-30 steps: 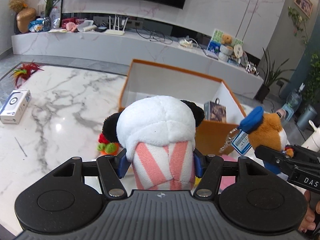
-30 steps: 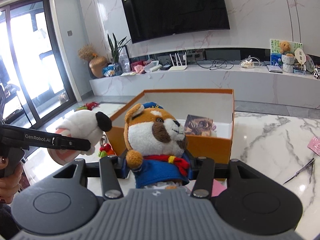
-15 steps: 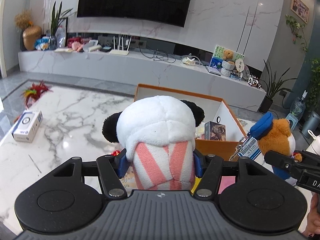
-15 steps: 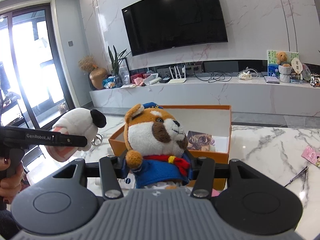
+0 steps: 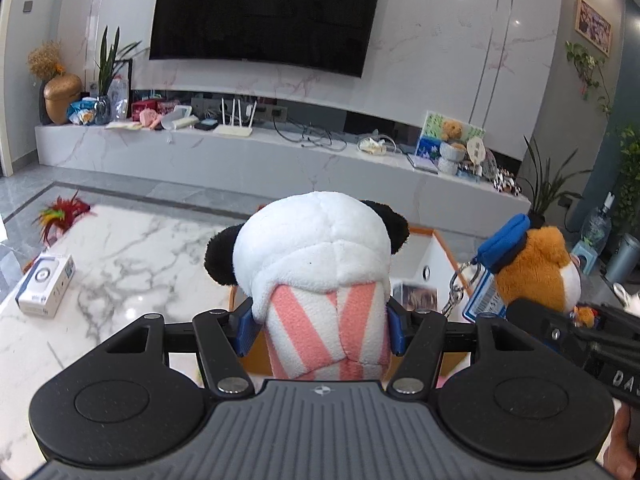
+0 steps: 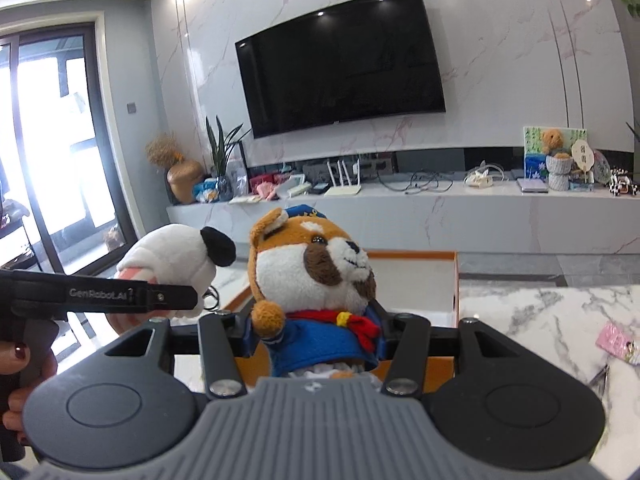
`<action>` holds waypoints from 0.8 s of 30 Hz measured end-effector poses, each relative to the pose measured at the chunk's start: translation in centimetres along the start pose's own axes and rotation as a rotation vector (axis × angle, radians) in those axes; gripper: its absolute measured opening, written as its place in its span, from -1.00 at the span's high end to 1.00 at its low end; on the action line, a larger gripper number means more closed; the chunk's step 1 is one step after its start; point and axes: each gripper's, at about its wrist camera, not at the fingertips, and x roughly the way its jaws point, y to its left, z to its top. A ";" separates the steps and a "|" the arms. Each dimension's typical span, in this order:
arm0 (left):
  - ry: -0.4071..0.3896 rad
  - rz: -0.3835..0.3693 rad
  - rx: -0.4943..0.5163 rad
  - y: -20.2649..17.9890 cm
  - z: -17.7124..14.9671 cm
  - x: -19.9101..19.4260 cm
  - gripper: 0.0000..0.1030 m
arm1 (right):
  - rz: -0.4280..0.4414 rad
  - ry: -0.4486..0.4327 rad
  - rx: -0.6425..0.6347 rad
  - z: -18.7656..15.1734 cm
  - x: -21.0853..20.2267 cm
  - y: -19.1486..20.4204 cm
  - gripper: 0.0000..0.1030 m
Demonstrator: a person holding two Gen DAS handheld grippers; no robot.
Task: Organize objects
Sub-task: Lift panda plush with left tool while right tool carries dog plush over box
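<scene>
"GenRobot.AI" stood on the side of the left gripper at the frame's left edge, and "DA" showed on the right gripper at lower right.

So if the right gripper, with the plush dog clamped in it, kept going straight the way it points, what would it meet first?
Probably the orange-sided open cardboard box right behind the brown-and-white plush dog in a blue jacket held by the right gripper; depth is unclear, so it might pass above the box's rim.
</scene>
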 end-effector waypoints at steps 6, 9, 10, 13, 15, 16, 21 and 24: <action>0.010 0.002 -0.034 0.4 2.3 3.6 -0.36 | -0.008 -0.034 0.016 2.8 3.0 -0.4 -0.03; 0.022 0.003 -0.037 0.6 3.6 6.4 -0.36 | -0.009 -0.045 0.040 3.8 5.4 -1.2 -0.03; 0.023 0.001 -0.036 0.7 3.9 7.4 -0.36 | -0.012 -0.047 0.055 4.1 6.4 -1.5 -0.03; 0.045 -0.008 -0.031 0.9 4.6 10.2 -0.36 | -0.023 -0.030 0.093 4.8 9.6 -2.8 -0.03; 0.060 -0.012 -0.036 1.3 4.7 12.0 -0.36 | -0.033 -0.014 0.128 5.3 11.6 -3.9 -0.03; 0.069 -0.004 -0.040 1.5 4.7 12.8 -0.36 | -0.037 -0.001 0.160 5.5 12.6 -4.5 -0.03; 0.127 0.019 -0.064 2.0 3.8 16.5 -0.36 | -0.033 0.041 0.301 3.8 16.8 -6.2 -0.03; 0.159 0.023 -0.080 2.3 3.8 18.5 -0.36 | -0.026 0.061 0.354 3.0 18.9 -6.9 -0.03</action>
